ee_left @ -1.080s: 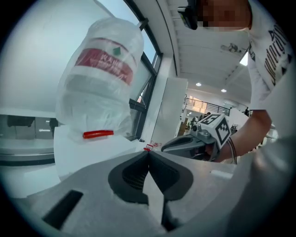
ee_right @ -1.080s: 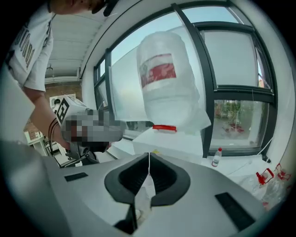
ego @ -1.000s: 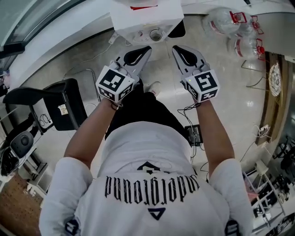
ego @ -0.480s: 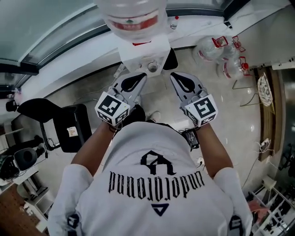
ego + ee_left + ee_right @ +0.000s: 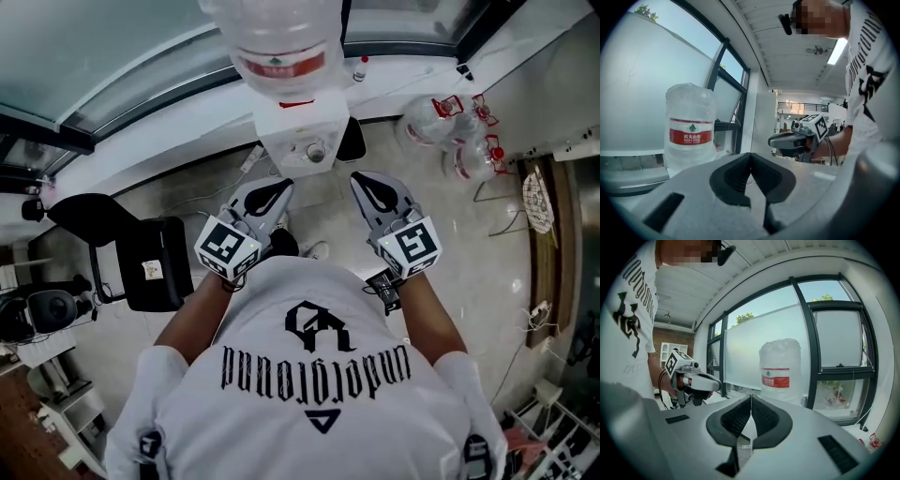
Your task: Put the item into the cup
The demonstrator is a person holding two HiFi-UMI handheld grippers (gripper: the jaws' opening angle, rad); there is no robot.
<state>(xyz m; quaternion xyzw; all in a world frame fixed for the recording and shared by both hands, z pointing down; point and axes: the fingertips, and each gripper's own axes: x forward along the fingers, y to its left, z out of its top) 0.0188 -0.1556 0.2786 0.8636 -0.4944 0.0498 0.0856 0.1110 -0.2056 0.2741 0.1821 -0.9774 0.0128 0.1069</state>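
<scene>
Step in hand: as I judge it, nothing of the placing has begun. The person stands facing a water dispenser (image 5: 302,131) with both tools held out roughly level toward 12 o'clock.
Left hand-held gripper (image 5: 277,187): jaws together, nothing between them.
Right hand-held gripper (image 5: 366,184): jaws pressed together, also empty.
Item: it shows in no view, so I cannot tell what it is or where it lies.
Cup: a small round rim (image 5: 316,152) on the dispenser's front, at 12 o'clock from the grippers, may be a cup. It is too small to be sure.
Surroundings: a large water bottle (image 5: 281,47) sits on top of the dispenser. Spare bottles (image 5: 450,136) lie on the floor at 2 o'clock, and a black chair (image 5: 141,262) stands at 9 o'clock.
Next move: probably find the item first, then open 1 pair of jaws and close them on it before going to the cup.
</scene>
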